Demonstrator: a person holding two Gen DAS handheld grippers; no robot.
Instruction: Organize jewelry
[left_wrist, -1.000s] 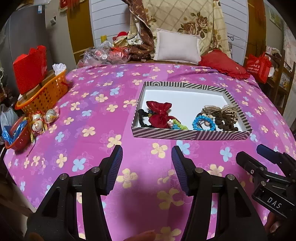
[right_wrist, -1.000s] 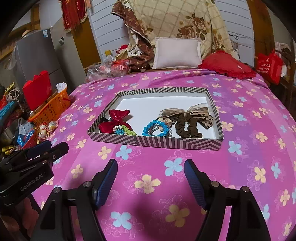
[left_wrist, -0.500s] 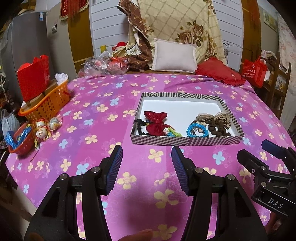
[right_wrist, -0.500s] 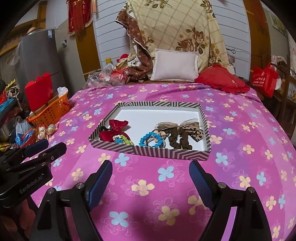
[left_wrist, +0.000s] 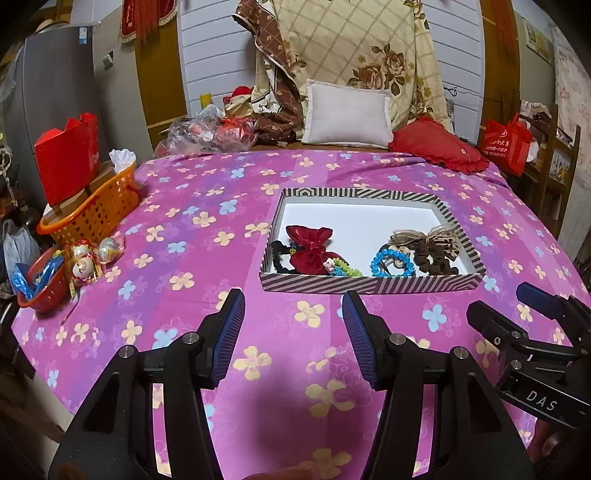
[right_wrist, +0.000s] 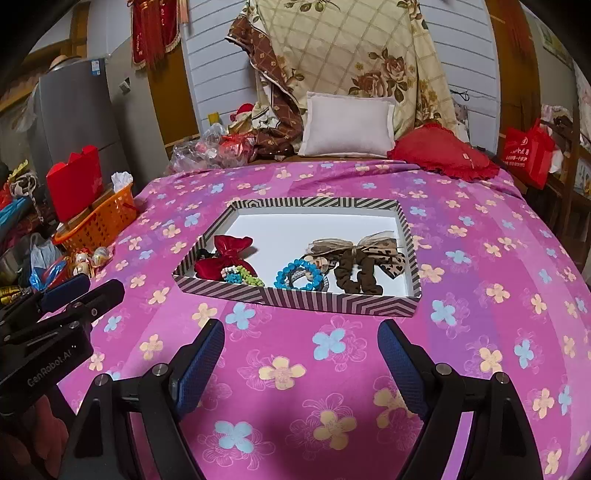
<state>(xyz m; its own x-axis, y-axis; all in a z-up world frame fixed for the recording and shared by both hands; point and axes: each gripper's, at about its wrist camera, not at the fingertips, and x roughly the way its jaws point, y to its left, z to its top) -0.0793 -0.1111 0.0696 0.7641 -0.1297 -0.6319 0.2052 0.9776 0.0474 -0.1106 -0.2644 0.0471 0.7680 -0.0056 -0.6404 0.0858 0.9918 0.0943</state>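
Both views have drawn back from the box (left_wrist: 369, 286) since a second ago, so it sits smaller and farther ahead of us; its contents lie as they did. We hold the left hand-held gripper (left_wrist: 293, 321) and the right hand-held gripper (right_wrist: 301, 349) above the pink flowered sheet (right_wrist: 480, 295), each with its ribbed blue pads spread wide and nothing between them.

That shallow card box — striped outside, plain white inside — rests on the bed. Along its near wall lie a shiny red pouch (right_wrist: 223, 254), a green beaded piece (right_wrist: 245, 277) touching it, a ring of round blue beads (right_wrist: 297, 275), and a brown ruffled scrunchie (right_wrist: 356, 275) under a gauzy leopard-print bow (right_wrist: 373, 249). A black scrunchie (left_wrist: 279, 254) sits just left of the pouch.

A latticed orange basket (left_wrist: 96, 214) stands at the bed's left edge.
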